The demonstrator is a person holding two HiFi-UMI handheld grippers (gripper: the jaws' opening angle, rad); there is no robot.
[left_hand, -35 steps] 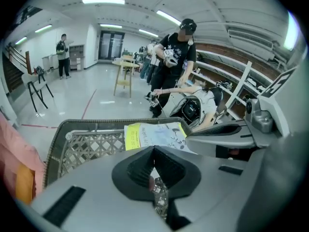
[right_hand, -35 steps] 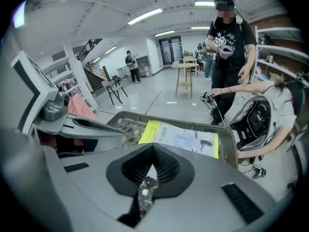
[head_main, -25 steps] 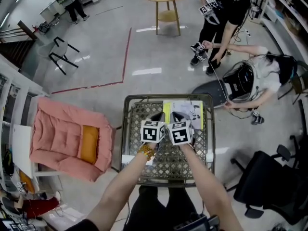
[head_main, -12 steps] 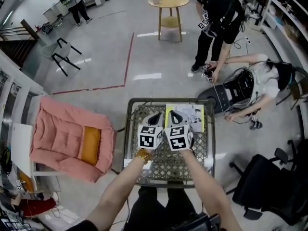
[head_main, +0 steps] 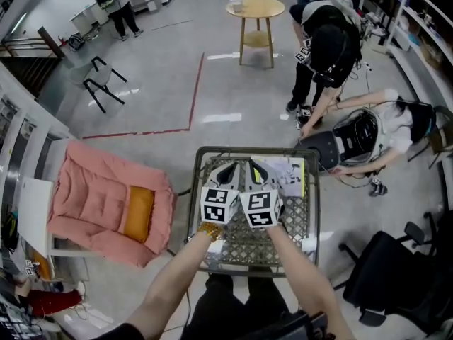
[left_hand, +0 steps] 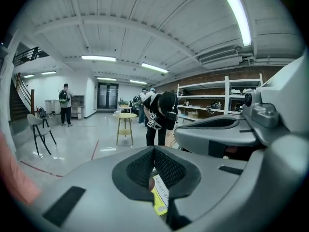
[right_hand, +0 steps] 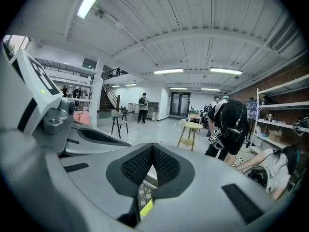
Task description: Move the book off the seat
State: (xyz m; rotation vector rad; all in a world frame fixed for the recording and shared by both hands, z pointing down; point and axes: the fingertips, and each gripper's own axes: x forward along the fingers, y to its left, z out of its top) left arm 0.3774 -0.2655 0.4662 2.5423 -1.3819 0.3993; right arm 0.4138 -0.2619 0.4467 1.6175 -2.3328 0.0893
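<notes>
The book (head_main: 282, 175), white with a yellow-green strip along its left edge, lies flat on the far right part of the wire mesh seat (head_main: 248, 236). My left gripper (head_main: 228, 170) and right gripper (head_main: 256, 170) hover side by side over the seat's far middle, both shut and holding nothing. The right gripper's tips are over the book's left edge. In the left gripper view the shut jaws (left_hand: 153, 150) hide most of the book; only its yellow strip (left_hand: 160, 196) shows below them. In the right gripper view (right_hand: 152, 147), mesh and a yellow sliver (right_hand: 146, 208) show beneath.
A pink cushioned chair (head_main: 99, 204) with an orange pillow stands left of the seat. A round wooden table (head_main: 256, 9) is far ahead. One person (head_main: 329, 44) bends over beyond the seat, another (head_main: 386, 122) is low on the floor at right. A black office chair (head_main: 396, 275) is near right.
Both grippers stay shut and side by side over the seat, barely shifted. The head view has tilted up a little. The standing person ahead has bent further down.
</notes>
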